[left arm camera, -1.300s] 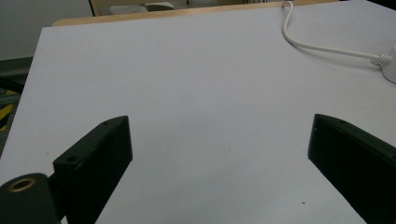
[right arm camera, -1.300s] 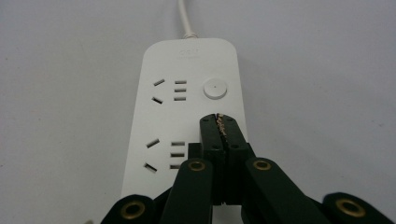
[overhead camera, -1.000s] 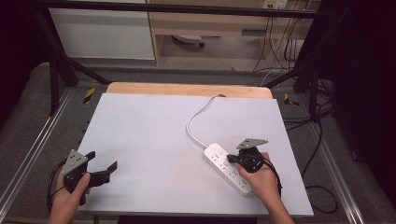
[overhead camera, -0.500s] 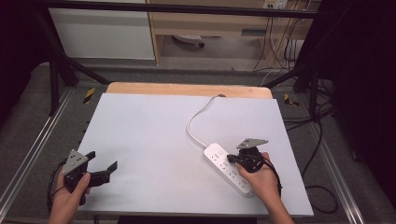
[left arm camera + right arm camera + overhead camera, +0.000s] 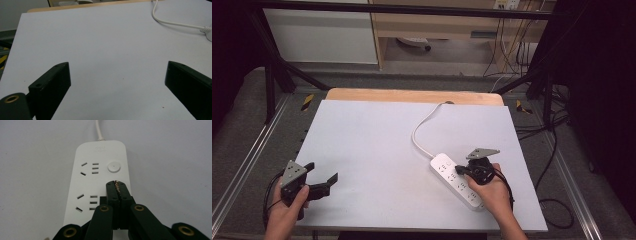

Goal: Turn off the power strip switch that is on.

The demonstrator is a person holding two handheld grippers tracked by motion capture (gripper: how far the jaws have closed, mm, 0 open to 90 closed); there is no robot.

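Power strip on table at 4 o'clock; its cord runs to 12; left gripper at 8

A white-topped table in a dim workroom

The white tabletop shows a wooden edge at its far side. Beyond it stand a white cabinet and wooden shelving; cables hang at far right over grey floor.
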